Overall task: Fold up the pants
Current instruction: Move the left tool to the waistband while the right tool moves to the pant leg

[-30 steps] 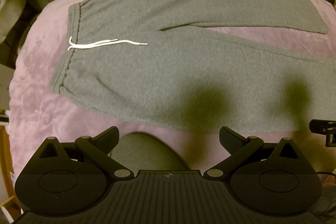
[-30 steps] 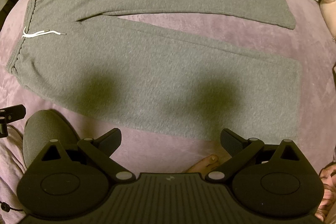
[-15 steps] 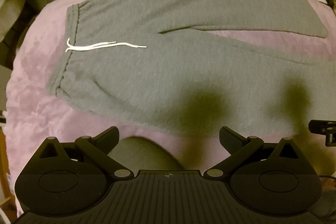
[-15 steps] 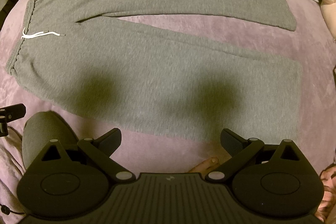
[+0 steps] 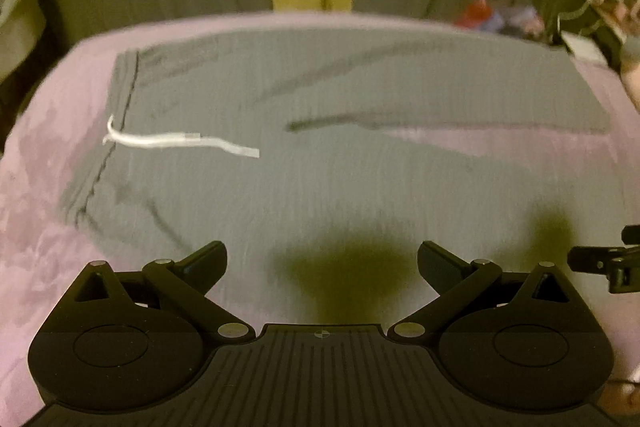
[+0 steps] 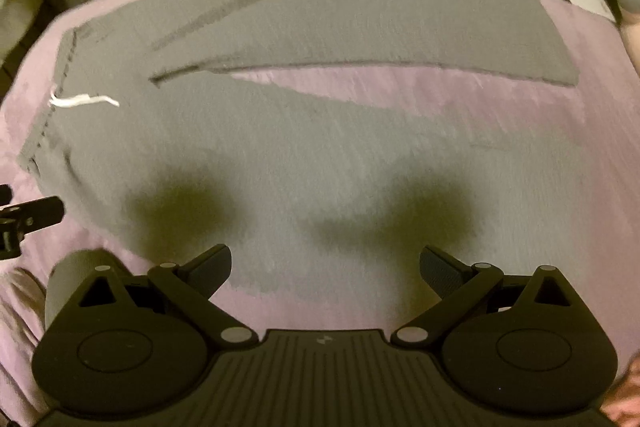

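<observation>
Grey sweatpants (image 6: 280, 155) lie flat on the bed (image 6: 520, 131), ahead of both tools. Left tool (image 5: 322, 261) and right tool (image 6: 325, 265): jaws spread, empty. Fabric likely soft, limp; pinch near leg edge.

Bed with a pinkish-purple fuzzy blanket (image 6: 520, 131) covering the whole top. Grey pants (image 6: 280, 147) lie flat and unfolded directly on it, waistband to the left, legs running right and splayed apart with blanket showing between them. White drawstring (image 6: 82, 101) rests on the pants near the waistband. Both views motion-blurred.
</observation>
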{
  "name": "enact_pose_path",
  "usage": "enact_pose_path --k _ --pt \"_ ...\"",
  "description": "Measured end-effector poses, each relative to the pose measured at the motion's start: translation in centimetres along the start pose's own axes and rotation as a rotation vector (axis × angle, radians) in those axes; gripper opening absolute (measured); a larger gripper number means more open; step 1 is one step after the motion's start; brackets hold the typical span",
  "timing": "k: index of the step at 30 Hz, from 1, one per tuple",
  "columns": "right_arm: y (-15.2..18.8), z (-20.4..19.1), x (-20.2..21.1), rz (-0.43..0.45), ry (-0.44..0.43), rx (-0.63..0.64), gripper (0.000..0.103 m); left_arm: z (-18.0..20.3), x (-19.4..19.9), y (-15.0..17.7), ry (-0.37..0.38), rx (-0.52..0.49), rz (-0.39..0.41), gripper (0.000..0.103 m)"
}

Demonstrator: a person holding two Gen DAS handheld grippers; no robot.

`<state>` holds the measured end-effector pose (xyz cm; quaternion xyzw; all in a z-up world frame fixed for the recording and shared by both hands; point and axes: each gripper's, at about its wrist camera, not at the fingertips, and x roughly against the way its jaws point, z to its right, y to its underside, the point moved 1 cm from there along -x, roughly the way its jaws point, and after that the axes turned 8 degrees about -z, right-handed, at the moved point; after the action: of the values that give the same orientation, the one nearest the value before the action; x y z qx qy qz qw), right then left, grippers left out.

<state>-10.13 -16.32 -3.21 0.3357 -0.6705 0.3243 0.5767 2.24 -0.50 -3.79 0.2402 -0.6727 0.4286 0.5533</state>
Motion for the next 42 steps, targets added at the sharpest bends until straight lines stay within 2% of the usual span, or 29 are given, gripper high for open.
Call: enact_pose_path --k 2,4,7,9,11,13,15,18,20,21,24,25,28,32,34,36,37,38,39,40,42 --pt "-0.4 0.2 -0.2 0.048 -0.015 0.006 0.100 0.2 -0.6 -0.2 -0.020 0.002 0.065 0.103" --pt "-0.9 0.6 -0.2 0.132 -0.029 0.022 0.100 0.5 -1.5 -0.5 -0.051 -0.009 0.131 0.103" --pt "-1.2 0.8 -0.1 0.336 0.002 0.069 0.100 0.8 -3.2 -0.9 -0.070 -0.038 0.193 0.103" --pt "-1.4 0.7 -0.5 0.474 0.047 0.106 0.100 0.6 -4.5 -1.3 -0.049 -0.039 0.249 0.103" --pt "-2.3 0.7 -1.5 0.512 0.060 0.129 0.100 0.1 -5.5 -2.0 -0.056 -0.022 0.336 0.103" --pt "-4.1 0.7 -3.8 0.465 0.066 0.151 0.100 -0.8 -6.6 -2.9 -0.052 -0.009 0.425 0.103" --pt "-5.7 0.8 -5.8 0.444 0.057 0.175 0.100 -1.6 -7.9 -3.6 -0.044 -0.004 0.456 0.103" --pt "-7.8 0.7 -6.6 0.525 0.058 0.194 0.100 -3.3 -10.6 -4.7 -0.030 0.005 0.442 0.103" --pt "-10.1 0.7 -7.0 0.558 0.026 0.189 0.100 -4.1 -12.3 -5.2 -0.025 0.029 0.420 0.103" --pt "-11.1 0.6 -7.8 0.537 0.005 0.182 0.100 -4.5 -13.0 -5.5 -0.029 0.040 0.407 0.103" --pt "-15.8 0.8 -10.9 0.389 -0.052 0.118 0.100 -6.0 -14.5 -6.4 -0.074 0.073 0.390 0.103" --pt "-17.1 0.6 -11.9 0.380 -0.061 0.096 0.100 -6.4 -14.9 -6.5 -0.069 0.077 0.397 0.103" --pt "-19.9 -0.9 -13.2 0.462 -0.136 0.094 0.100 -7.8 -16.0 -7.0 -0.004 0.061 0.412 0.103" --pt "-23.5 -5.4 -15.3 0.477 -0.185 0.219 0.100 -8.7 -17.4 -8.0 -0.025 0.036 0.406 0.103" --pt "-25.1 -8.0 -16.2 0.477 -0.190 0.300 0.095 -9.3 -18.1 -9.1 -0.034 0.056 0.394 0.103" --pt "-26.4 -10.2 -17.7 0.436 -0.218 0.342 0.081 -10.0 -18.8 -9.8 -0.025 0.084 0.389 0.103" --pt "-27.4 -11.1 -18.3 0.398 -0.242 0.358 0.079 -10.4 -19.2 -10.3 -0.019 0.100 0.379 0.103" --pt "-28.5 -12.1 -19.6 0.349 -0.254 0.371 0.068 -10.6 -19.5 -10.7 -0.017 0.106 0.373 0.103" --pt "-29.1 -12.8 -20.5 0.339 -0.214 0.377 0.056 -10.9 -19.9 -11.1 -0.021 0.107 0.372 0.103" --pt "-29.6 -13.2 -21.3 0.351 -0.161 0.391 0.056 -11.2 -20.3 -11.6 -0.038 0.105 0.372 0.103" --pt "-30.9 -13.0 -21.7 0.405 -0.133 0.420 0.056 -11.7 -20.6 -12.5 -0.093 0.108 0.353 0.103"
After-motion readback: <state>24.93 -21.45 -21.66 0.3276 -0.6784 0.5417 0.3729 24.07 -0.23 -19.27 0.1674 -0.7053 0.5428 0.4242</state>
